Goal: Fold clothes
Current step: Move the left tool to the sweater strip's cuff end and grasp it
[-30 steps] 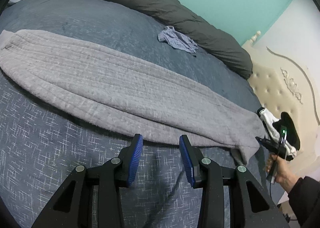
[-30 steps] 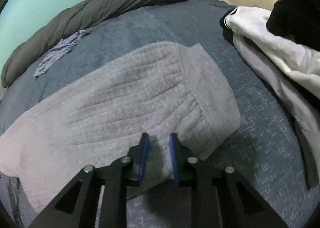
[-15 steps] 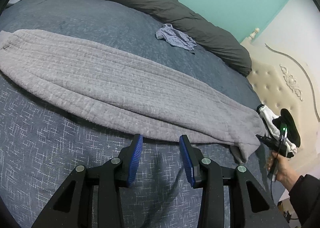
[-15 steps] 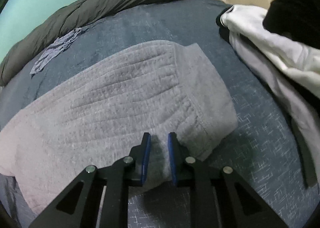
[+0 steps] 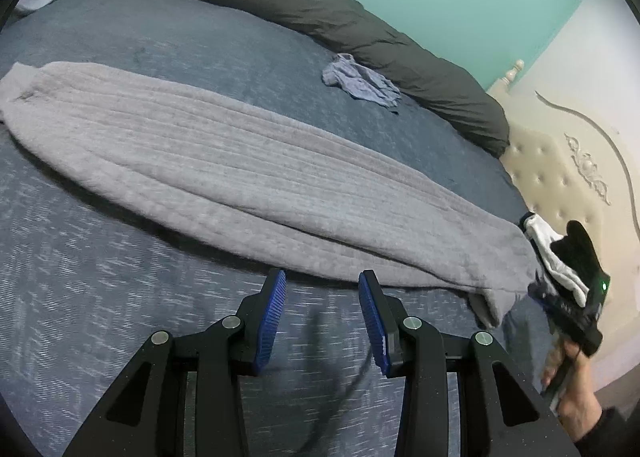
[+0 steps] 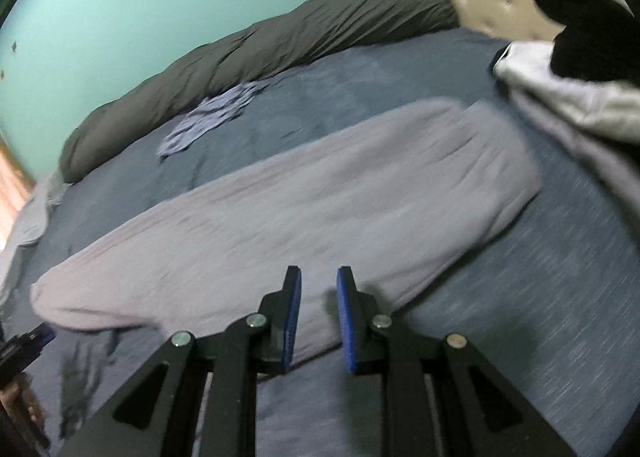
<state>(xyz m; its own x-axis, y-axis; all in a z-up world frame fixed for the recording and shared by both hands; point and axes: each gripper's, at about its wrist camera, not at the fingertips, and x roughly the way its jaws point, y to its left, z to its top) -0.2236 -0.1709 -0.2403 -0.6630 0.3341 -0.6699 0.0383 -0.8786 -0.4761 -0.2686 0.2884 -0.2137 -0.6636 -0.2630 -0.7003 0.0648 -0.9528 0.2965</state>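
Observation:
A long grey ribbed garment lies flat and stretched out across the blue bed cover. My left gripper hovers open just short of its near edge, with nothing between the fingers. My right gripper is over the near edge close to the wide end. Its jaws are opening with a narrow gap, and nothing is between them. In the left wrist view a hand holds the right gripper beyond the garment's right end.
A dark grey rolled duvet runs along the far side by the teal wall. A small crumpled blue cloth lies before it. White and black clothes are piled near the padded headboard.
My right gripper has drawn back from the garment's wide end, so more of its length shows, and its jaws stand slightly wider. The left gripper has barely moved.

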